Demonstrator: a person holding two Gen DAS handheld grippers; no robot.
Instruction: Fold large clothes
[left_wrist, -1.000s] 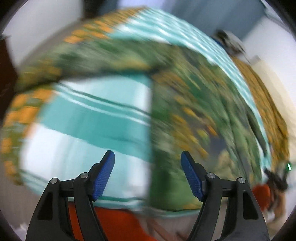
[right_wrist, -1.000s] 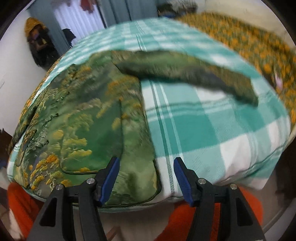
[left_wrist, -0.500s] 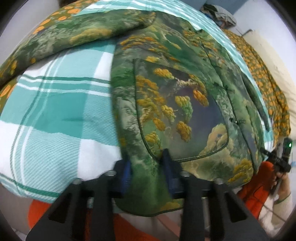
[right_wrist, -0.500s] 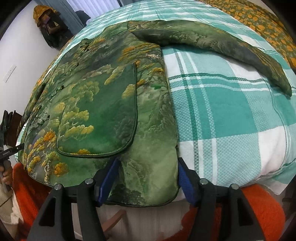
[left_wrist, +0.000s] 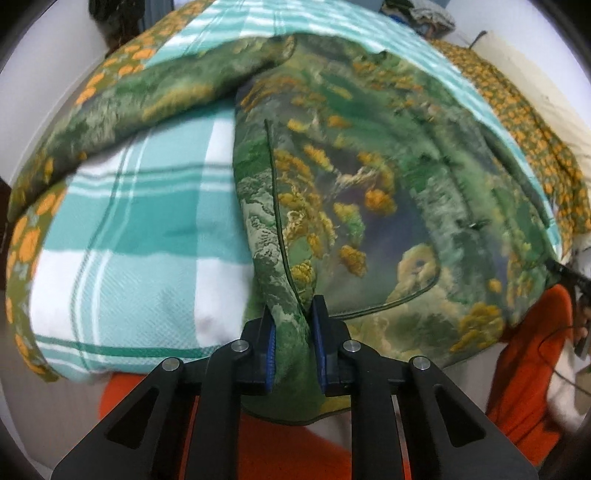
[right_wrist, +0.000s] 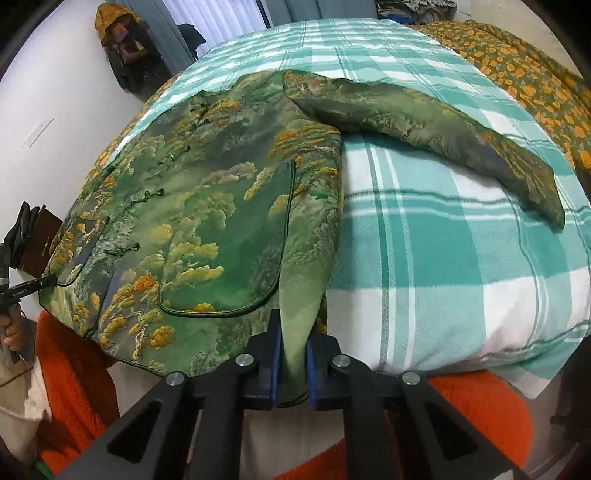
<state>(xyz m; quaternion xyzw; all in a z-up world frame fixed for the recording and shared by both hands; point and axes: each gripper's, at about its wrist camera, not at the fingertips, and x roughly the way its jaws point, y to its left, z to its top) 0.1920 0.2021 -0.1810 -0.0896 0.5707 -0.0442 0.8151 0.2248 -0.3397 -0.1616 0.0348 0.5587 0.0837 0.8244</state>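
A green brocade jacket (left_wrist: 369, 192) with orange and yellow patterns lies spread front-up on a bed covered by a teal-and-white checked blanket (left_wrist: 147, 229). It also shows in the right wrist view (right_wrist: 207, 229). My left gripper (left_wrist: 293, 328) is shut on the jacket's bottom hem at its left corner. My right gripper (right_wrist: 293, 347) is shut on the hem at its right corner. One sleeve (left_wrist: 155, 107) stretches out to the left, the other sleeve (right_wrist: 436, 129) to the right. A patch pocket (right_wrist: 229, 273) sits near each held corner.
An orange-flowered green quilt (right_wrist: 524, 66) lies along the bed's far side. The person's orange trousers (right_wrist: 476, 410) show below the bed edge. Dark bags (right_wrist: 125, 55) hang on the white wall at the left. The other gripper (right_wrist: 22, 284) shows at the left edge.
Both grippers came in to the jacket's hem and closed on it. The left shut about half a second ago, the right just now; each pinched fold of fabric is lifted slightly.
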